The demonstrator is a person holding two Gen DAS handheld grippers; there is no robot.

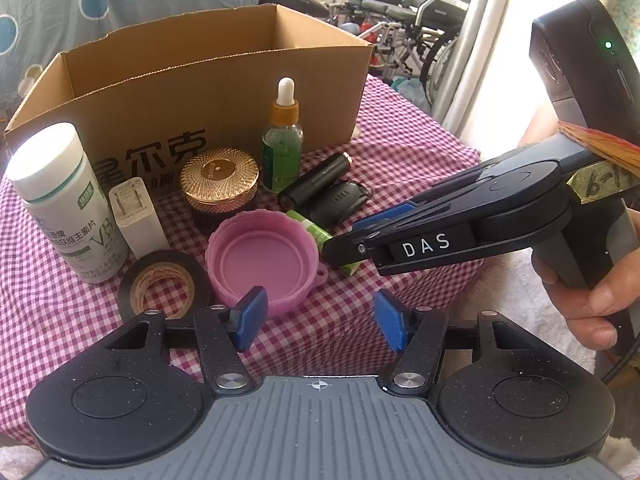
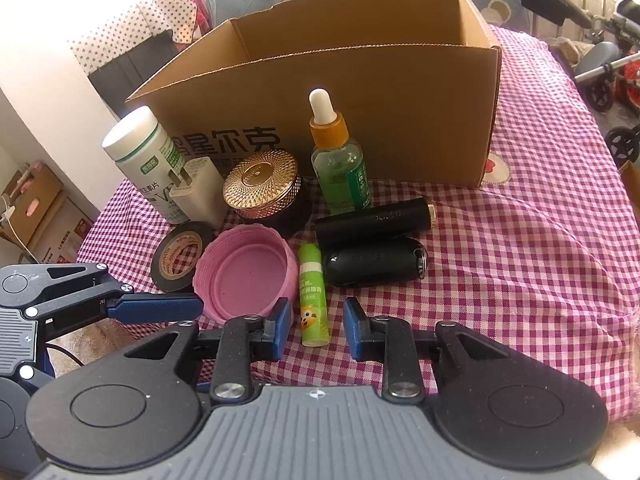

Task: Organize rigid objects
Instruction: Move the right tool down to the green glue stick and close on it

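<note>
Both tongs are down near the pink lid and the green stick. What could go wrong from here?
1. The green stick lies against the pink lid; the right tongs may nudge the lid while closing.
2. The left tongs and right tongs work close together and could collide.
3. A sideways bump might topple the upright dropper bottle.

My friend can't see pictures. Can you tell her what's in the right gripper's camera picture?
The right gripper hovers with open jaws around the end of a green lip balm on a checked tablecloth. Beside it lies a pink lid; behind stands an open cardboard box.
</note>
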